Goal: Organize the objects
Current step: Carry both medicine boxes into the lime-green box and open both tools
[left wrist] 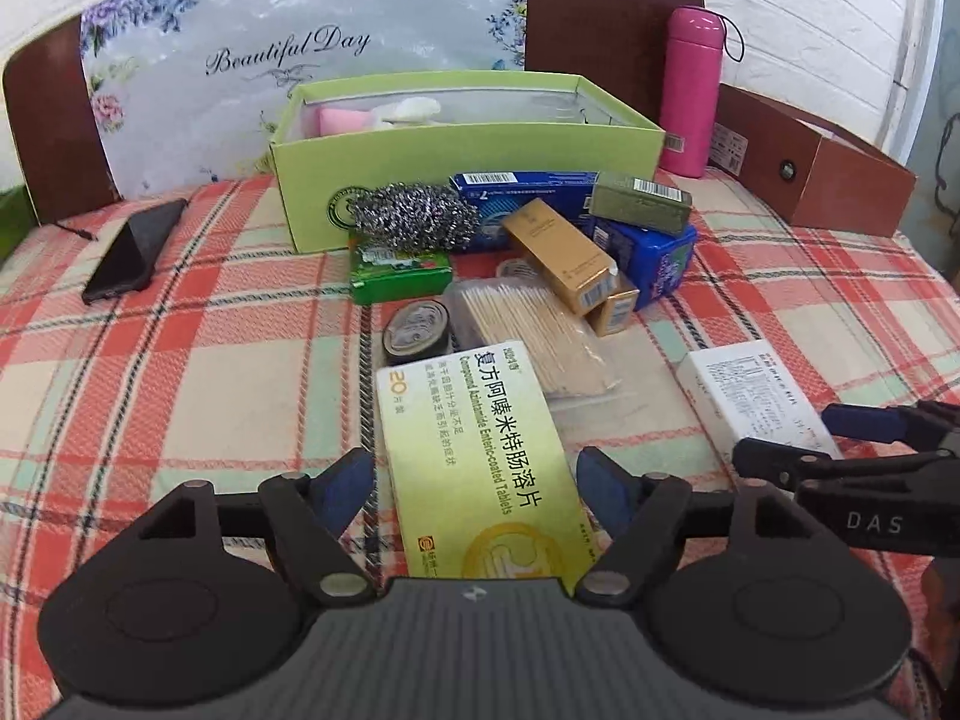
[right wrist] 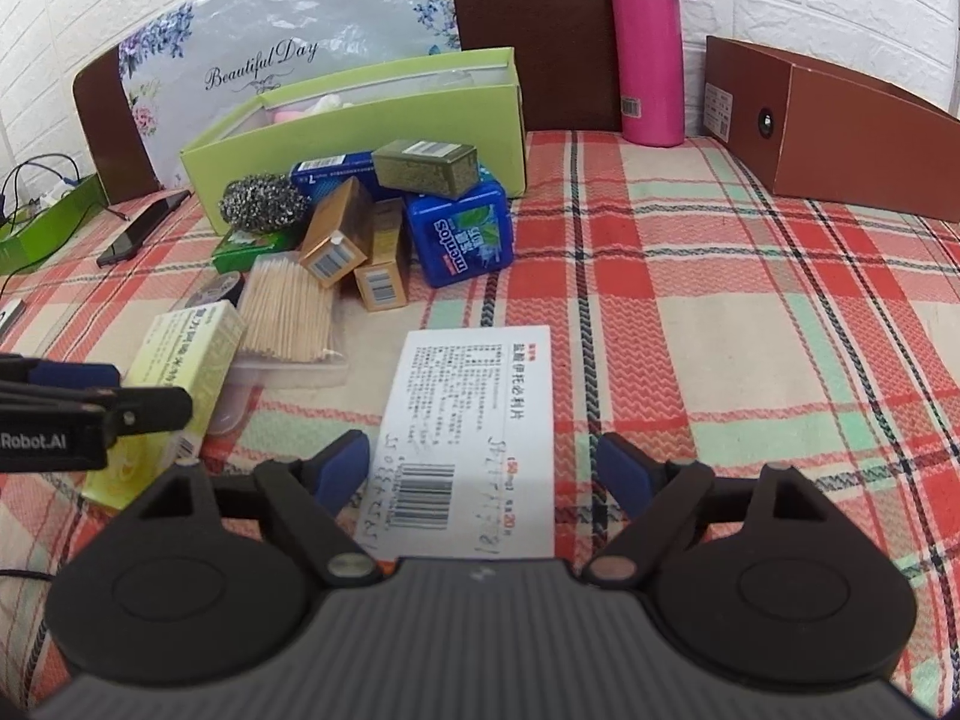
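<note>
both tongs gaped wide, empty, each straddling a medicine box.
yellow box point(left wrist: 480, 468) and white box point(right wrist: 468, 438) probably light, stiff card; pinch long sides.

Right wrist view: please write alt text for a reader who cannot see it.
The open right gripper straddles a white medicine box lying flat on a plaid cloth. Behind it, small boxes, a toothpick pack and a steel scourer crowd before a green box; the left gripper enters at left.
</note>
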`<state>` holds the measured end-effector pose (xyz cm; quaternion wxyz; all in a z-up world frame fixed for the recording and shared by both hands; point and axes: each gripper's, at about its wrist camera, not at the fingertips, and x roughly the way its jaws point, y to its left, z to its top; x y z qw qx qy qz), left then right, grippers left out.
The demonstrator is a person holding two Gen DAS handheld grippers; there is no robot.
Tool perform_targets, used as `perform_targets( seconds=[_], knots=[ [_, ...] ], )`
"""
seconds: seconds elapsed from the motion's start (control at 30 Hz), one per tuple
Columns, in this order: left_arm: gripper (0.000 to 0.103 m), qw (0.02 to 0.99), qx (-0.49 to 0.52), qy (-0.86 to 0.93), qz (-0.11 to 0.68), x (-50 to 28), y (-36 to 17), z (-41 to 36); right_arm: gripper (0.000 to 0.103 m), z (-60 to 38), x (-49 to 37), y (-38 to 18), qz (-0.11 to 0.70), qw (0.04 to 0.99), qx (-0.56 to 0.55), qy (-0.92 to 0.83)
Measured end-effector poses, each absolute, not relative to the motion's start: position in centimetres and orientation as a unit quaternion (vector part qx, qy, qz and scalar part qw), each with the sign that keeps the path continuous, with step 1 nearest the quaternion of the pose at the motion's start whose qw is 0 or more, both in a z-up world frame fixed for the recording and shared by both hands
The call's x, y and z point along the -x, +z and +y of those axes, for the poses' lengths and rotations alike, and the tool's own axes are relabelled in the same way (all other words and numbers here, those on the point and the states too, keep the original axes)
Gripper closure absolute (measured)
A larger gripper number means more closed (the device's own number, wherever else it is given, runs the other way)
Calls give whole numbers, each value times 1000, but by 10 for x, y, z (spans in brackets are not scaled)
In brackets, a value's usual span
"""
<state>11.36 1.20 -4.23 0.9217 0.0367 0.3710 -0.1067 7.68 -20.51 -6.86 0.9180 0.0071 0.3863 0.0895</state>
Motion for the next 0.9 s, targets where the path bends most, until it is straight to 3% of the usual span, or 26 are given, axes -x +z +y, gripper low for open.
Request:
perform_targets(
  seconds=[0.2, 0.4, 0.9],
  knots=[
    [25, 912, -71, -114, 387, -119, -50, 3, 22, -196, -74, -67, 387, 917, 26, 96],
    [25, 910, -43, -118, 395, -121, -54, 12, 34, -191, -76, -71, 397, 912, 28, 102],
    [30, 925, 5, -143, 352, -121, -14, 25, 37, -193, -70, -27, 342, 926, -14, 156]
  ],
)
